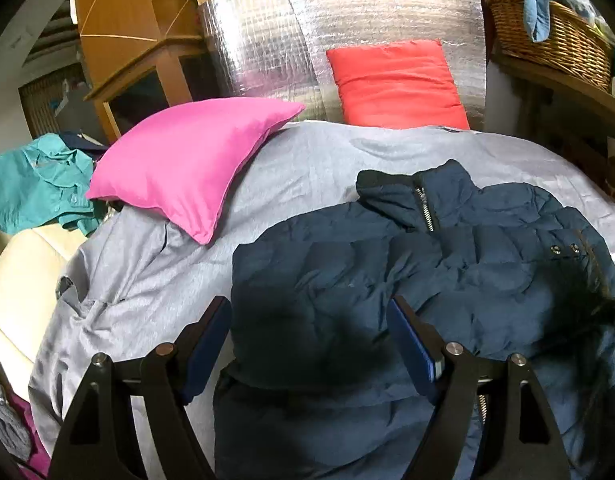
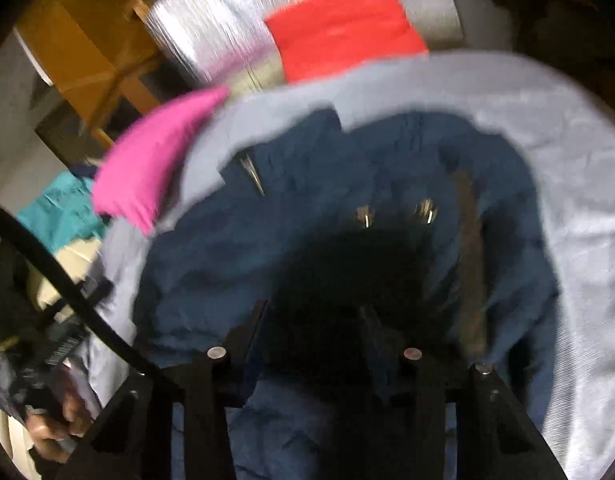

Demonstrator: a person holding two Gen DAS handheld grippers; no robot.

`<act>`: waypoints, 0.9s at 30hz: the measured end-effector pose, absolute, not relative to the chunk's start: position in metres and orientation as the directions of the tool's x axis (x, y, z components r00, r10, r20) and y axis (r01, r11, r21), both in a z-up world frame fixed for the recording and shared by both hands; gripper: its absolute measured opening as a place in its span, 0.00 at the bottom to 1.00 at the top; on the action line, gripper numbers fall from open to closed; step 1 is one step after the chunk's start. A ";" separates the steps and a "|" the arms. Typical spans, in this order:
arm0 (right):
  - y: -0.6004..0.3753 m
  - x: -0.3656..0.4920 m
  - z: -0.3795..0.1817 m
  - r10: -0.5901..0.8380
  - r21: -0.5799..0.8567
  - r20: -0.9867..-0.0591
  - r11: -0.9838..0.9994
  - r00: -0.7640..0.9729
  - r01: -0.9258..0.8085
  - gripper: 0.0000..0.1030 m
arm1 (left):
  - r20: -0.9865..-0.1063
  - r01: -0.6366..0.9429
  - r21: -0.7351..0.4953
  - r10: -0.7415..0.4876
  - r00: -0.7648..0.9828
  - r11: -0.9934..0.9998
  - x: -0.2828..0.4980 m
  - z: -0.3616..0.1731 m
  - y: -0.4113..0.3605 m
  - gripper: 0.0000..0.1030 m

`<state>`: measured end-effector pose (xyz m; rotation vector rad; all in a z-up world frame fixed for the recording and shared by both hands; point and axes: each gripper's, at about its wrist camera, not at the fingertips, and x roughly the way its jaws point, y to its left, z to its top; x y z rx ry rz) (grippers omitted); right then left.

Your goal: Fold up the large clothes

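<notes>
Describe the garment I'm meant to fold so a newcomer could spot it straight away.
Start at the grey sheet covering the bed. The navy jacket lies across its near half, below the pink cushion and red cushion. It is the only dark, puffy, quilted piece there, with a metal zip at a stand-up collar and two snaps on one side.

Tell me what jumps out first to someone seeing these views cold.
The navy jacket lies crumpled mid-bed on the grey sheet. A pink pillow sits to its left, and a red pillow leans on the silver headboard behind.
</notes>
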<state>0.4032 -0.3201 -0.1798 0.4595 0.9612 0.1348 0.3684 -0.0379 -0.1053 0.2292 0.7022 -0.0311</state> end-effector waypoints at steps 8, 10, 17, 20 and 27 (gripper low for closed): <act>-0.326 0.426 -0.211 0.360 0.491 -0.787 0.857 0.500 0.157 0.43 | -0.615 0.131 0.214 0.029 0.788 0.968 0.357 -0.099 -0.052 0.78; -0.329 0.428 -0.210 0.359 0.489 -0.788 0.858 0.500 0.155 0.43 | -0.617 0.137 0.217 0.027 0.786 0.967 0.358 -0.100 -0.054 0.78; -0.328 0.426 -0.210 0.374 0.497 -0.780 0.857 0.502 0.134 0.45 | -0.624 0.135 0.222 0.034 0.781 0.966 0.361 -0.102 -0.061 0.78; -0.331 0.422 -0.209 0.383 0.503 -0.777 0.855 0.500 0.128 0.45 | -0.624 0.133 0.222 0.036 0.781 0.966 0.362 -0.103 -0.062 0.78; -0.329 0.418 -0.197 0.407 0.525 -0.755 0.845 0.514 0.101 0.46 | -0.613 0.095 0.219 0.061 0.788 0.971 0.361 -0.098 -0.048 0.78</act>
